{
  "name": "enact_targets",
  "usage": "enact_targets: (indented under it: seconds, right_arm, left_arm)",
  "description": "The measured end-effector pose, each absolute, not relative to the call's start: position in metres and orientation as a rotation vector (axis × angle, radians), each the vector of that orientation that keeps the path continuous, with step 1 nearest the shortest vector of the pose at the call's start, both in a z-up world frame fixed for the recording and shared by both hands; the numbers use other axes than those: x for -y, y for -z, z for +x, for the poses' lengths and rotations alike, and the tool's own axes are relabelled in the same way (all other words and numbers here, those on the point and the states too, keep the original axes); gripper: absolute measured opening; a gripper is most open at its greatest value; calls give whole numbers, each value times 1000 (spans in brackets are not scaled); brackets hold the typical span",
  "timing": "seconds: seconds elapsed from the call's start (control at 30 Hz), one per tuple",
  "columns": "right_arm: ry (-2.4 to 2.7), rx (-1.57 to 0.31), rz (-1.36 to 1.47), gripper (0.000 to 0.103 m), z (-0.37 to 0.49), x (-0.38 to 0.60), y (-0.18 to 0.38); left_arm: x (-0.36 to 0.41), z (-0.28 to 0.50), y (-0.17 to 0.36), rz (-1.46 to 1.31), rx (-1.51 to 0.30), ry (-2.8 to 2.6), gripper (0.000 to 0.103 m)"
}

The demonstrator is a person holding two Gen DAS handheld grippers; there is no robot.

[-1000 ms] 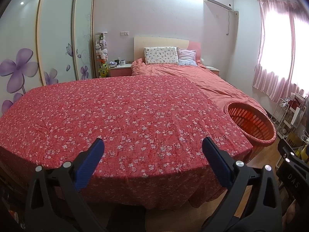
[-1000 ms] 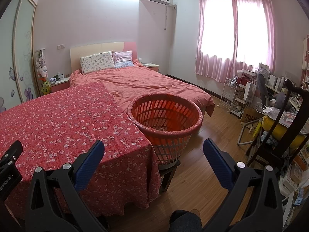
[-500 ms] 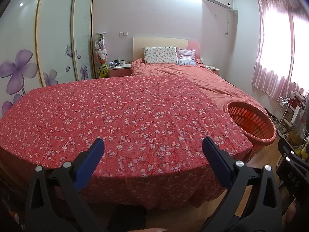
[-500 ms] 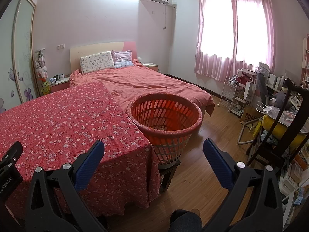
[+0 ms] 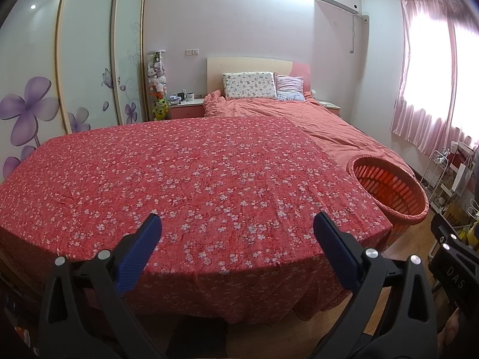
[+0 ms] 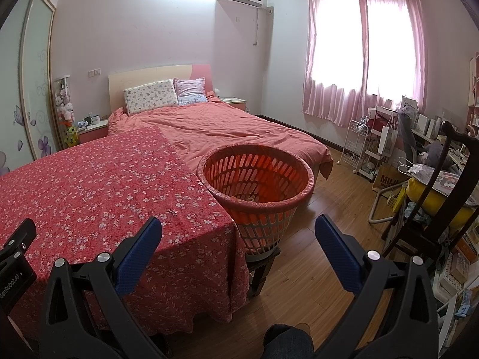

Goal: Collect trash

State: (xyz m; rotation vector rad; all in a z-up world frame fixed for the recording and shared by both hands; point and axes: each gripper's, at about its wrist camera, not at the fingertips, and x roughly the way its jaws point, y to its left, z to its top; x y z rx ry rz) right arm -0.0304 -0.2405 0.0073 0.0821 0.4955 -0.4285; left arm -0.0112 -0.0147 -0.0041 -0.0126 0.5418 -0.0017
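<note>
An orange slatted basket stands on a dark stool at the right corner of a table under a red flowered cloth. In the left wrist view the basket sits at the right, past the cloth. Something small and pale lies at its bottom; I cannot tell what. My left gripper is open over the cloth's near edge, holding nothing. My right gripper is open too, low in front of the basket, empty. No loose trash shows on the cloth.
A bed with a pink duvet lies behind the table. A wardrobe with flower doors lines the left wall. A white rack, a dark chair and clutter crowd the right. A person's knee is below.
Both views have shifted only slightly; the grippers stay open and the basket and cloth have not moved.
</note>
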Motion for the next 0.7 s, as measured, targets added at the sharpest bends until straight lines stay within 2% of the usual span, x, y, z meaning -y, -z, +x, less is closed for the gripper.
enact_targets:
  seconds: [0.7]
  right_arm:
    - [429, -496, 83, 101, -31, 241, -7]
  left_arm:
    - [15, -12, 6, -14, -551, 2, 99]
